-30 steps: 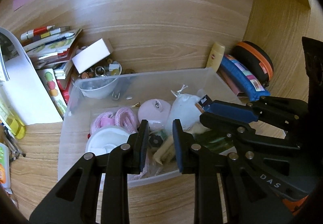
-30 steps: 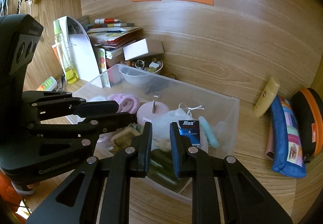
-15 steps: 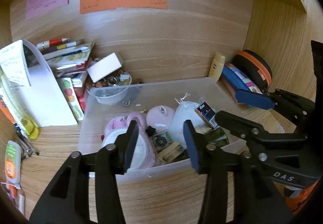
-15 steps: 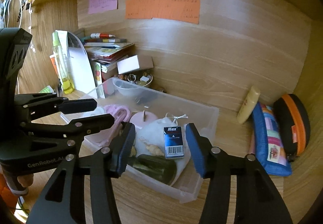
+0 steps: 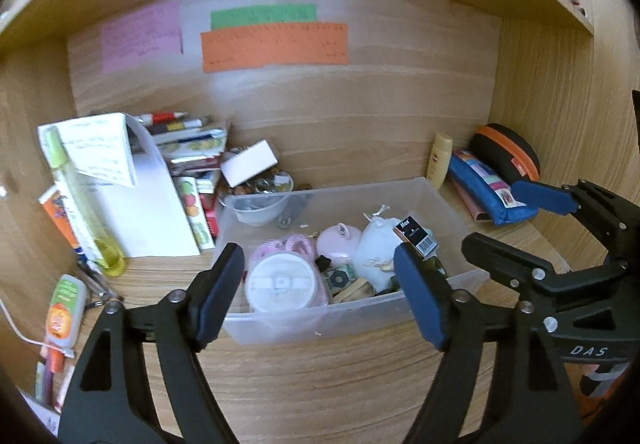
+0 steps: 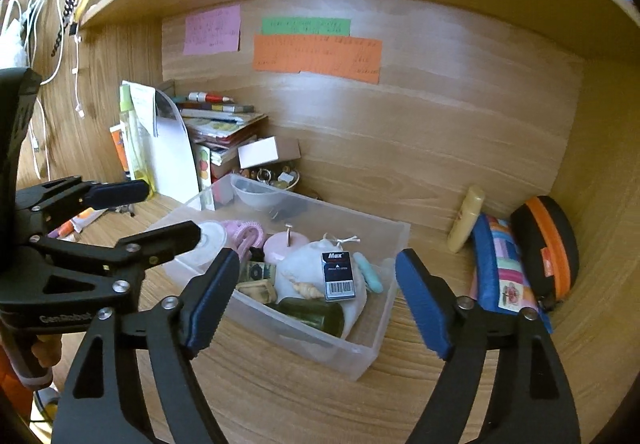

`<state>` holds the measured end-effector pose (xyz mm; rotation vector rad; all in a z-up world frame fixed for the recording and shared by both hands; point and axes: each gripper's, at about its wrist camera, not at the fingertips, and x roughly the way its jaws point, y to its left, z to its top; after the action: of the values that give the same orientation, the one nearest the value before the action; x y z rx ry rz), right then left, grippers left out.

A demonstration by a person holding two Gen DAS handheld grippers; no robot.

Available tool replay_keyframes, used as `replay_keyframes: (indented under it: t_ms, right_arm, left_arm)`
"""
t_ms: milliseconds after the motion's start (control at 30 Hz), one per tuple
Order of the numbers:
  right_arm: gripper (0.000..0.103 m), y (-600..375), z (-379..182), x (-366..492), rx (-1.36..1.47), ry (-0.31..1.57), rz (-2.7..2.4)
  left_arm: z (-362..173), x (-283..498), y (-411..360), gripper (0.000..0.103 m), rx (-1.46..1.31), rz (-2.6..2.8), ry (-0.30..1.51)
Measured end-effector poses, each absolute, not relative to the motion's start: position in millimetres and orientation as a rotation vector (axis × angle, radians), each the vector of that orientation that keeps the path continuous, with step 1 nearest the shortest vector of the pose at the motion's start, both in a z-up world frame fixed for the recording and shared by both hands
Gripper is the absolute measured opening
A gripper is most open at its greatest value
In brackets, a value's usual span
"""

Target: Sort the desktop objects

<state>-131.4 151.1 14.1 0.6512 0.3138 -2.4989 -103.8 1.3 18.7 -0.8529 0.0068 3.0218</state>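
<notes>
A clear plastic bin [image 5: 320,318] [image 6: 380,324] sits on the wooden desk and holds several small items. Among them are a white round tin [image 5: 280,284], a white pouch [image 5: 376,248], a dark "Max" box [image 6: 338,276] and a green bottle [image 6: 316,314]. My left gripper [image 5: 318,258] [image 6: 152,213] hovers in front of the bin's near wall. Its jaws are opening and nothing is pressed between the pads. My right gripper [image 6: 318,260] [image 5: 508,219] hangs beside it at the bin's right end. Its jaws are opening too, and they grip nothing.
A blue pencil case [image 6: 500,272], a black and orange case [image 6: 548,244] and a yellow tube [image 6: 466,217] lie at the back right. Stacked books [image 5: 188,143], a white box [image 5: 250,161] and a bowl of trinkets [image 5: 260,199] crowd the back left. A shelf runs overhead.
Both grippers went from shut to wide open. They pulled back and up, away from the bin's contents, so more of the desk and back wall shows.
</notes>
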Motion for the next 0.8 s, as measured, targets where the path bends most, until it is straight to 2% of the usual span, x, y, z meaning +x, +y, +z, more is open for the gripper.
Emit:
replay_keyframes:
  t_ms: [100,300,800]
  right_arm:
    - [0.083,155,17,-122,0.645,0.307,-2.503]
    - [0.087,159,19,-106,0.636,0.302,-2.515]
    - [0.091,168,20,-79,0.626,0.313,-2.531]
  left_arm:
    - [24,-92,1,0.093,-0.826,3.066,0.015]
    - [30,-70,0,0.098,-0.812,3.116,0.041]
    - [24,-45,-9,0.101,-0.838,3.136,-0.033]
